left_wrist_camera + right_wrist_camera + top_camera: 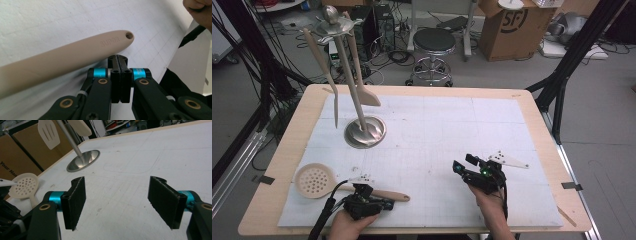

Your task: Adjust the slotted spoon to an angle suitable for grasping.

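My left gripper [119, 60] was clenched empty beside the skimmer's handle [65, 58] and my right gripper [120, 202] gaped, so I judged I should open the left, straddle it squarely, then squeeze.

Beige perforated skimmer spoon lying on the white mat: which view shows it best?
The high view: the beige perforated skimmer spoon appears nearly whole, from bowl to handle. The left gripper view gives its handle end close up; the right gripper view catches its bowl.
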Motion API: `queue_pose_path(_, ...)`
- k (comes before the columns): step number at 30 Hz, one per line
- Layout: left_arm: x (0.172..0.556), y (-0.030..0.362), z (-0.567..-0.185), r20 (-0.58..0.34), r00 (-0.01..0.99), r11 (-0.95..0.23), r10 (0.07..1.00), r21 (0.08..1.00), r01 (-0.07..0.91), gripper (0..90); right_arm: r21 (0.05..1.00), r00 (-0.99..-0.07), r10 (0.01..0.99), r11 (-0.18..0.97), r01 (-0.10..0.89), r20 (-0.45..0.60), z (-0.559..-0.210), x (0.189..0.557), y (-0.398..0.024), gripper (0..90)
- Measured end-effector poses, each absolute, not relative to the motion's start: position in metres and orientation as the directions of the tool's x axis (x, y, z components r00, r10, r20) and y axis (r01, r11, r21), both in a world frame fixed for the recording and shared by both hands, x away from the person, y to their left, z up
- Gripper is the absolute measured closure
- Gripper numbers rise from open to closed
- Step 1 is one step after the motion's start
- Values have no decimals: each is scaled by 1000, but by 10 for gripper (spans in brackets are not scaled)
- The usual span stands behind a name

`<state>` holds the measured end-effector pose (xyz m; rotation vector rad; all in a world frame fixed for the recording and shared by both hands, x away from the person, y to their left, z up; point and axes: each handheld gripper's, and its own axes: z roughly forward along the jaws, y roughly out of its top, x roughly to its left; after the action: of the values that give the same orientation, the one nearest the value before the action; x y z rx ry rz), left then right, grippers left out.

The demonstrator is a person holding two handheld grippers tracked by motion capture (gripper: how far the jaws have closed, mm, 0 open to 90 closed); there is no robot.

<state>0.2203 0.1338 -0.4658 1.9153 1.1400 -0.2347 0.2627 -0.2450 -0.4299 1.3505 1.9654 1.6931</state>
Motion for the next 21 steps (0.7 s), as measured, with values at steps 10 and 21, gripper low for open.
queue_pose_path(10, 240, 129, -470, -588, 514, -132, 624, 569, 811, 897, 871, -556, 738, -87, 483, 382, -430, 262, -245, 314)
queue_pose_path(21, 259, 121, -464, -508, 521, -149, 685, 603, 784, 897, 872, -553, 738, -98, 479, 387, -429, 262, -248, 313)
